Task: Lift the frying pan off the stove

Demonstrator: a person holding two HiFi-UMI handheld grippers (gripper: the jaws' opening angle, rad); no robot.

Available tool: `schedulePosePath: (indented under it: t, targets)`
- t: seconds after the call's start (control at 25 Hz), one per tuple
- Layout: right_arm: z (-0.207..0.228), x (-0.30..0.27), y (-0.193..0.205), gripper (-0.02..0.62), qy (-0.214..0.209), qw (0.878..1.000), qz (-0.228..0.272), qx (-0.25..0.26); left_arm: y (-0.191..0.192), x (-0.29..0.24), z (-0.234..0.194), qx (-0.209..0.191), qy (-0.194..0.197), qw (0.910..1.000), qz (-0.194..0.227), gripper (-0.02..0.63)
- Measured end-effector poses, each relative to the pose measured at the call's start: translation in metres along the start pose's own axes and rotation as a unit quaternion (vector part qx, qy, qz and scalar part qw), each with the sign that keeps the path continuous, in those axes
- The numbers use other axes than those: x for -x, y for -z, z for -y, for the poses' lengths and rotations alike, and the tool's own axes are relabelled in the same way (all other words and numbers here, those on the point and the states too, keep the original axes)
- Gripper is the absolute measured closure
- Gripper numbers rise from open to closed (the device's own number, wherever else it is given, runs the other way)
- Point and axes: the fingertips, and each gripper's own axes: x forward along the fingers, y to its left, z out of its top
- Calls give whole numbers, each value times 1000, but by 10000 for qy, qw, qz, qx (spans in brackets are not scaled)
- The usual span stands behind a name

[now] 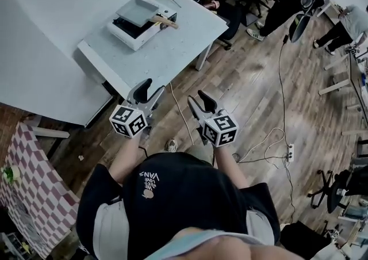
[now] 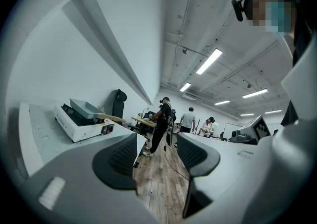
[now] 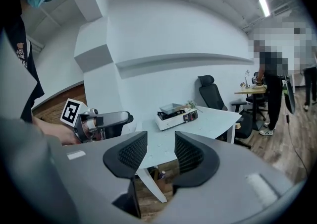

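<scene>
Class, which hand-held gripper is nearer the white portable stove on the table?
Left. The left hand-held gripper is just short of the white table holding the white portable stove; the right hand-held gripper is beside it, further out over the wooden floor.

Seen from above, the person reaches forward with the left forearm [image 1: 122, 160] and the right forearm [image 1: 229, 161]. The left gripper [image 1: 150, 88] angles toward 1 o'clock and the right gripper [image 1: 199, 98] toward 11 o'clock, side by side. Both pairs of jaws stand apart, with nothing between them.
</scene>
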Motion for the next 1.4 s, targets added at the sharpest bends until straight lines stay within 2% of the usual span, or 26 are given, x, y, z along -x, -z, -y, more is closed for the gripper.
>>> schedulePosePath:
  t: [0.16, 0.44, 0.72, 0.92, 1.16, 1.4]
  targets:
    - [19, -12, -4, 433, 15, 10000, -47, -45, 3, -16, -10, 81, -63, 9999, -25, 378]
    - [60, -32, -19, 433, -205, 9997, -102, -51, 10, -56, -19, 164, -335, 9993, -81, 379]
    - [116, -52, -32, 433, -798, 9961, -351, 105, 3, -109, -22, 166, -870, 9960, 61, 378]
    - [150, -68, -41, 433, -1323, 9893, -539, 289, 1, -137, -22, 186, -1397, 9896, 275, 377]
    - [172, -93, -47, 433, -1699, 9817, -669, 540, 2, -143, -23, 226, -1977, 9786, 529, 377]
    - [170, -130, -54, 433, -1986, 9733, -758, 863, -3, -146, -46, 330, -2173, 9734, 655, 374]
